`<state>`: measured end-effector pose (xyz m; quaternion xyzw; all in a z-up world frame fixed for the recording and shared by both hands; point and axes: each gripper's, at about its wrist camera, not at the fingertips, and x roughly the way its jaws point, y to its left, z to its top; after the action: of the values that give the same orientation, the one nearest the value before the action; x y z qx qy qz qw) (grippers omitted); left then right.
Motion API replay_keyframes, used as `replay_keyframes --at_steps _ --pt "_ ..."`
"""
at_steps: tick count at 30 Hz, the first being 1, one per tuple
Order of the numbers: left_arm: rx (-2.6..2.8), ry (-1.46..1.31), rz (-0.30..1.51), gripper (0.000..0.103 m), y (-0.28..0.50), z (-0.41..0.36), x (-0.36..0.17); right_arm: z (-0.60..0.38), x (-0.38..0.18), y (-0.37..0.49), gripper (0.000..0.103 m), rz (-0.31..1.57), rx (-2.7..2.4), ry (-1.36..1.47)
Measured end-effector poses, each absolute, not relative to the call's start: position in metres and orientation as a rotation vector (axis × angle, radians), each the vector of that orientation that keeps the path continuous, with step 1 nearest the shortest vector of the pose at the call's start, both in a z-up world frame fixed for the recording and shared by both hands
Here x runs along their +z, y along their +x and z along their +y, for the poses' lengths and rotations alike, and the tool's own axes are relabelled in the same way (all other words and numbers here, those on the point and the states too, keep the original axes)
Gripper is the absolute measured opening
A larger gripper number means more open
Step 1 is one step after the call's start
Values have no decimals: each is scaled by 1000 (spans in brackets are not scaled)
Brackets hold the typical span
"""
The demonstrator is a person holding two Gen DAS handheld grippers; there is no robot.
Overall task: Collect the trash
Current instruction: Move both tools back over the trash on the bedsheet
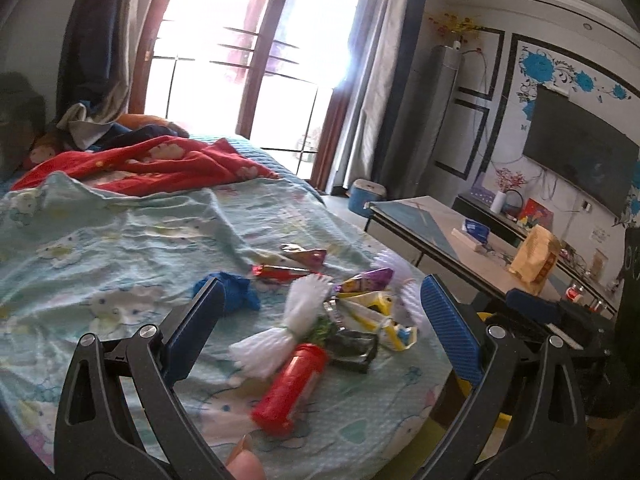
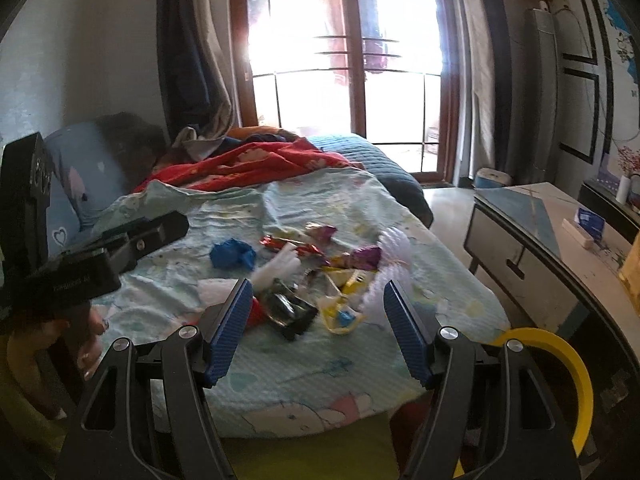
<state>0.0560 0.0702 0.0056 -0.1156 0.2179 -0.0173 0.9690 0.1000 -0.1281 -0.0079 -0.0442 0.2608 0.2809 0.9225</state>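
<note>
Right now both grippers hover with jaws spread and empty above the bed (image 1: 100,248). Ahead of the left gripper (image 1: 320,320) lies the red tube (image 1: 290,388), long axis toward its jaws, amid the wrappers (image 2: 340,276); the right gripper (image 2: 318,320) looks slightly farther.

I see open bedsheet (image 2: 304,364) in front of the trash pile (image 2: 312,280) — a clear way in; red blanket (image 2: 248,168) crowds behind, table (image 2: 532,276) on the right.
</note>
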Motion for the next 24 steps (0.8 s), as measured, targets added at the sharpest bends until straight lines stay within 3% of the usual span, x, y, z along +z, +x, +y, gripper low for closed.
replay_keyframes --at_steps 3,24 --pt "-20 -237 451 92 53 81 2 -118 -8 104 75 537 586 -93" --pt "-62 -221 667 92 55 94 -57 -142 -49 166 75 648 397 -27"
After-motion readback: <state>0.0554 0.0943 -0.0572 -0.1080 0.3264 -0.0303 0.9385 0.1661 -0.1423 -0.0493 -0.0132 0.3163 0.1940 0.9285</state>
